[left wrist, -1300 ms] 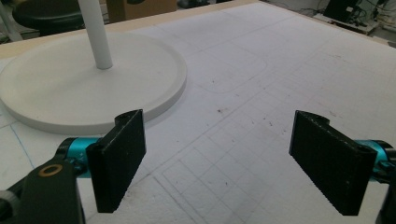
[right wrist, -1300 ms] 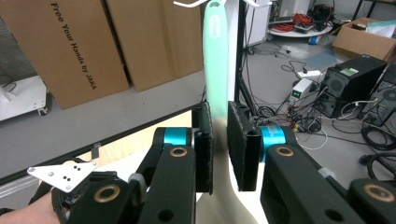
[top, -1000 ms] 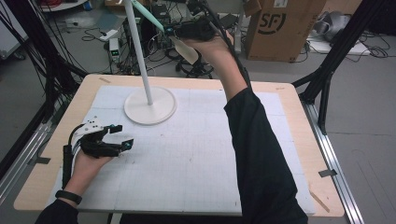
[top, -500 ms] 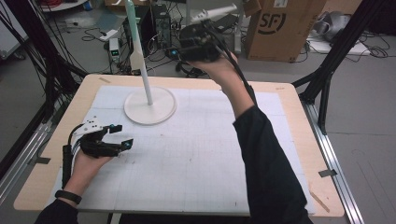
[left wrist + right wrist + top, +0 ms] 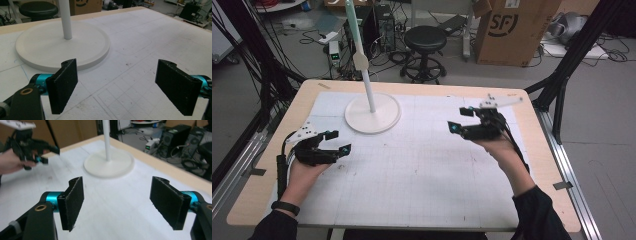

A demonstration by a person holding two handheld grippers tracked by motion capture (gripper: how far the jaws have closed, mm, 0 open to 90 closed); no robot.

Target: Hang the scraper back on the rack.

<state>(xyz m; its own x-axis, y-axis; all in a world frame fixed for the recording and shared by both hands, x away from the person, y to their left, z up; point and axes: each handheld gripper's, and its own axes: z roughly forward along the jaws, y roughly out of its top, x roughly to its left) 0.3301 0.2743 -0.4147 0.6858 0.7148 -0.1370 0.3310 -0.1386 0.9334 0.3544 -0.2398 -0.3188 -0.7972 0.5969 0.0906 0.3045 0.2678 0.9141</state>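
Observation:
A white desk lamp stands at the table's back left, with a round base and a thin pole; its pale green arm rises out of frame. My left gripper rests open near the left edge, short of the base, with nothing between its pads. On the right side of the table my right gripper hovers low and points toward the lamp base. Its jaws have just been opening and stand wide with nothing between the pads. The left gripper shows at the upper left of the right gripper view.
A white gridded mat covers the wooden table. Behind the table stand a black stool, a cardboard box, computer towers and cables on the floor. Black frame legs flank the table's sides.
My right gripper has dropped from high beside the lamp's upper arm to just above the table's right side, and its jaws have opened wide. The left gripper has stayed put.

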